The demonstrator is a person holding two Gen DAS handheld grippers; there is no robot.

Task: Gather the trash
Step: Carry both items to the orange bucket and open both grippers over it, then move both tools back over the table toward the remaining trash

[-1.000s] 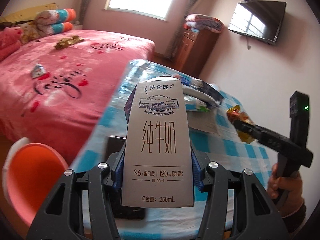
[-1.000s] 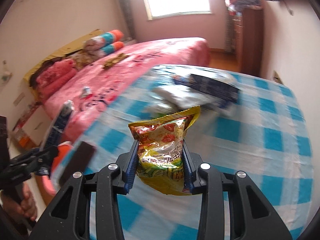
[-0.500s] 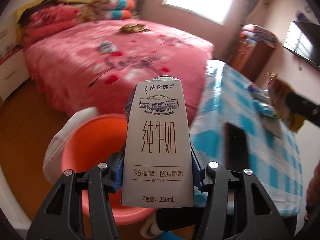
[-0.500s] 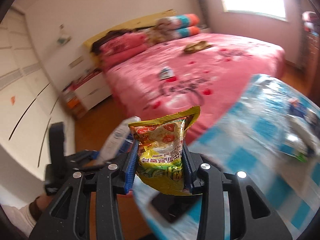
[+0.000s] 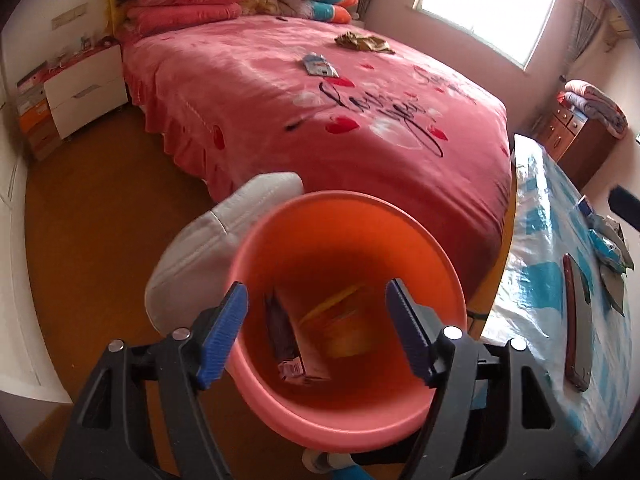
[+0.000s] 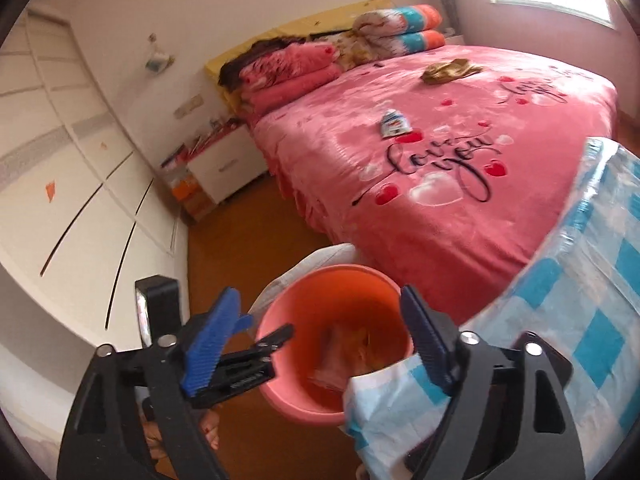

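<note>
My left gripper (image 5: 316,334) is open and empty, right above the orange bucket (image 5: 436,248). The milk carton (image 5: 294,336) and the yellow snack bag (image 5: 344,320) lie inside the bucket. My right gripper (image 6: 320,344) is open and empty, above the same bucket (image 6: 280,320), with the carton and bag blurred inside it. The left gripper also shows in the right wrist view (image 6: 256,354), at the bucket's left rim. Two wrappers lie on the pink bed (image 5: 248,92): a white and blue one (image 5: 319,64) and a golden one (image 5: 362,41).
A white bag (image 5: 208,240) lies beside the bucket on the wooden floor. The table with the blue checked cloth (image 5: 536,280) stands to the right, with a dark phone (image 5: 576,320) and more wrappers (image 5: 610,244) on it. A white nightstand (image 5: 84,88) stands by the bed.
Both grippers swung from the table to above the bucket. The left one let go of the milk carton and the right one let go of the snack bag; both now lie in the bucket.
</note>
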